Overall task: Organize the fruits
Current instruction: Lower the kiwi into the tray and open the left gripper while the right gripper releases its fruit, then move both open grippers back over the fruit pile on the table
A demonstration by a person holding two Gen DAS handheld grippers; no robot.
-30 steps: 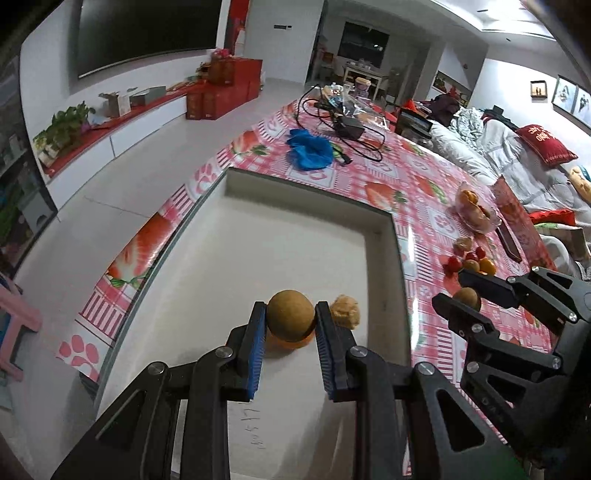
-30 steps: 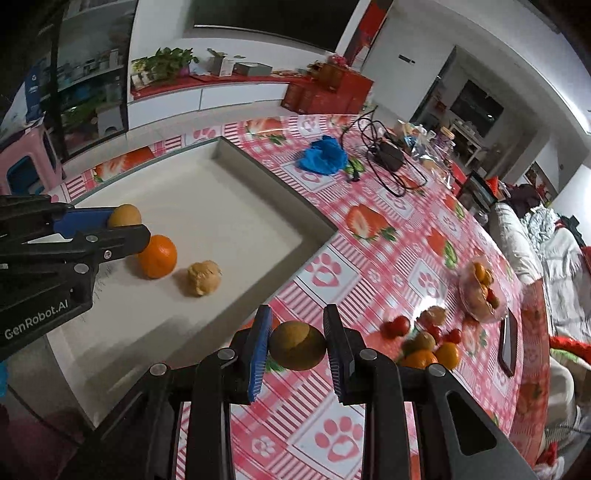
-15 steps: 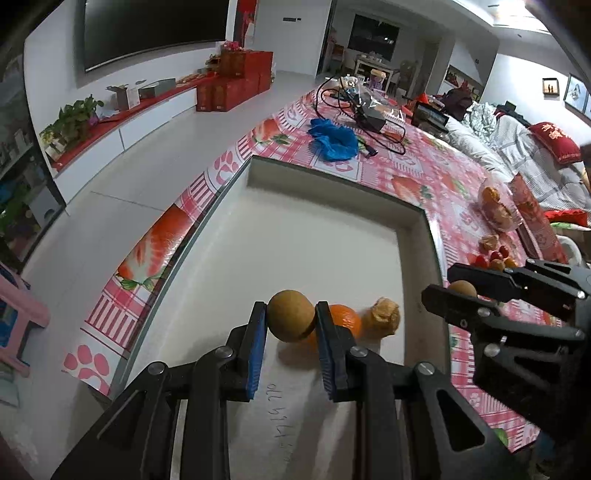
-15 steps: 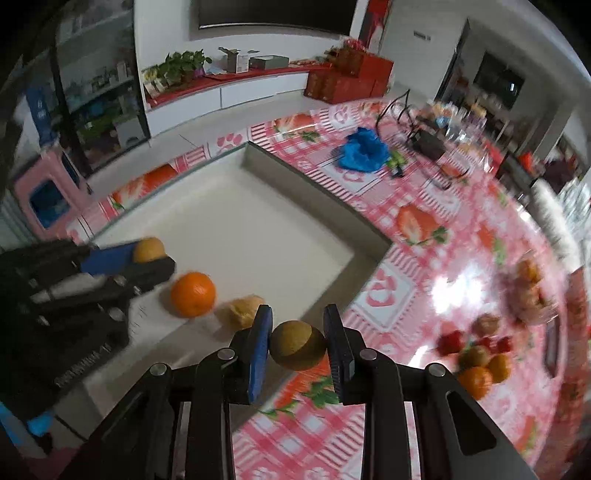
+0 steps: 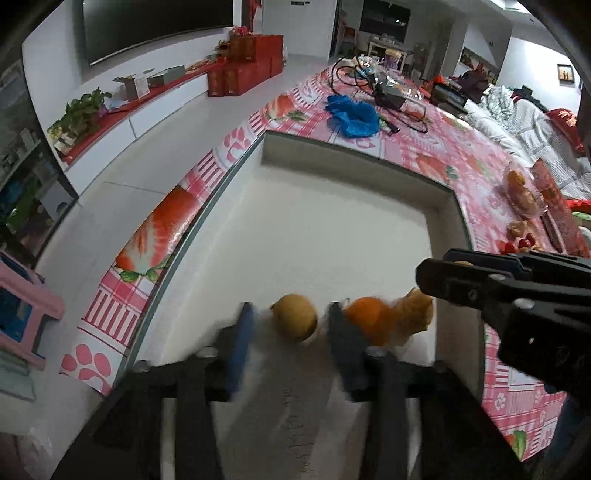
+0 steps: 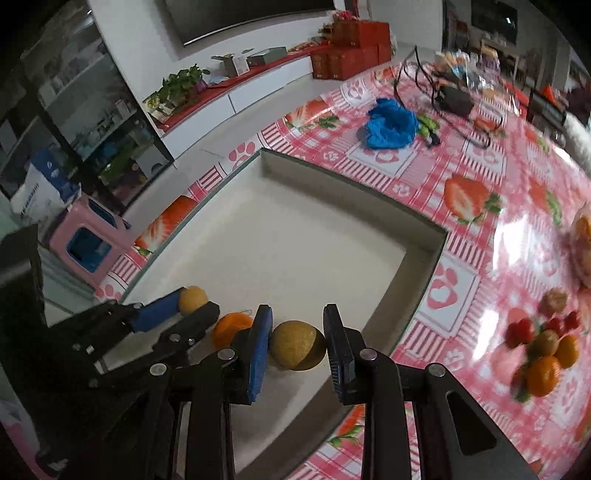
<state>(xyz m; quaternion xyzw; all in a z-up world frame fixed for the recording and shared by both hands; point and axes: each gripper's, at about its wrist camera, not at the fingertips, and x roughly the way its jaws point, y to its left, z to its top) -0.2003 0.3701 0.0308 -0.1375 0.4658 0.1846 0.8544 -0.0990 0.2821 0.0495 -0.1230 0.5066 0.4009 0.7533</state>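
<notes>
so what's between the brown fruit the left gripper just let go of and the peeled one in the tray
An orange sits between the brown fruit and the peeled fruit, in the left wrist view.

White floor (image 5: 155,147), wall television (image 5: 147,26), white sofa (image 5: 535,125)

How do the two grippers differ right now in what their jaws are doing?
The left gripper has just been opening; its jaws stand clear of the tan fruit between them. The right gripper stays clamped on a brownish fruit. Both are over the white tray.
</notes>
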